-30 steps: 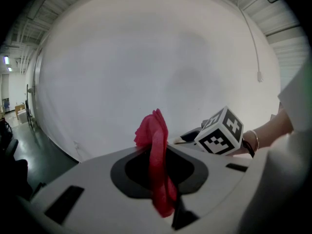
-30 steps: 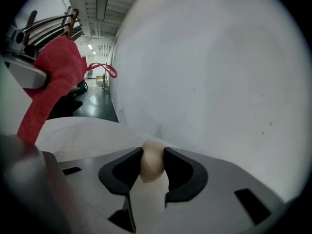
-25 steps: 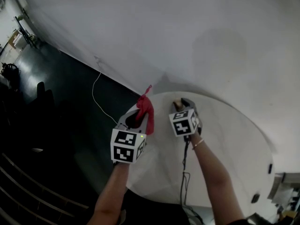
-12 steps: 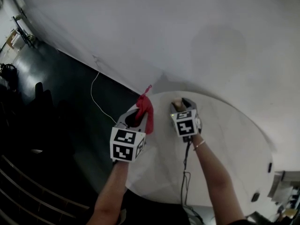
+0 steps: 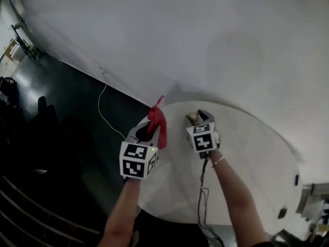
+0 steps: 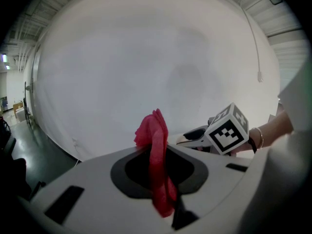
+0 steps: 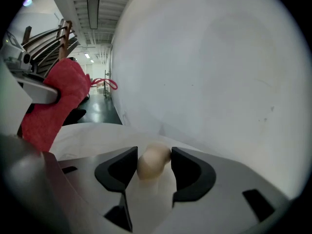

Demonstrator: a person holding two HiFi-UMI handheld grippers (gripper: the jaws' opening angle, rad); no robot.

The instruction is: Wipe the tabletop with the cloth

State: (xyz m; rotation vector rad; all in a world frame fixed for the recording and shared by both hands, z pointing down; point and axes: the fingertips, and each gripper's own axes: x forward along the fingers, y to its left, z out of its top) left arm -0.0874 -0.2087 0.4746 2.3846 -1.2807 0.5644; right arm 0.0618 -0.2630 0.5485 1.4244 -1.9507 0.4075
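Observation:
A red cloth (image 5: 157, 123) hangs crumpled from my left gripper (image 5: 150, 128), which is shut on it above the near-left rim of the round white table (image 5: 247, 153). In the left gripper view the cloth (image 6: 156, 165) fills the gap between the jaws and sticks up past them. My right gripper (image 5: 197, 117) hovers over the table's far edge, just right of the cloth. A small beige egg-shaped object (image 7: 152, 161) sits between its jaws, which are opening; it still touches both pads. The cloth (image 7: 53, 101) shows at the left of the right gripper view.
A white wall curves close behind the table. Dark floor with a thin white cable (image 5: 103, 107) lies to the left. A black cable (image 5: 201, 189) trails from the right gripper across the table. Small dark items (image 5: 296, 180) sit at the table's right rim.
Both grippers stay almost where they were. The right gripper has shifted slightly and its marker cube has turned a little. The cloth remains in the left jaws.

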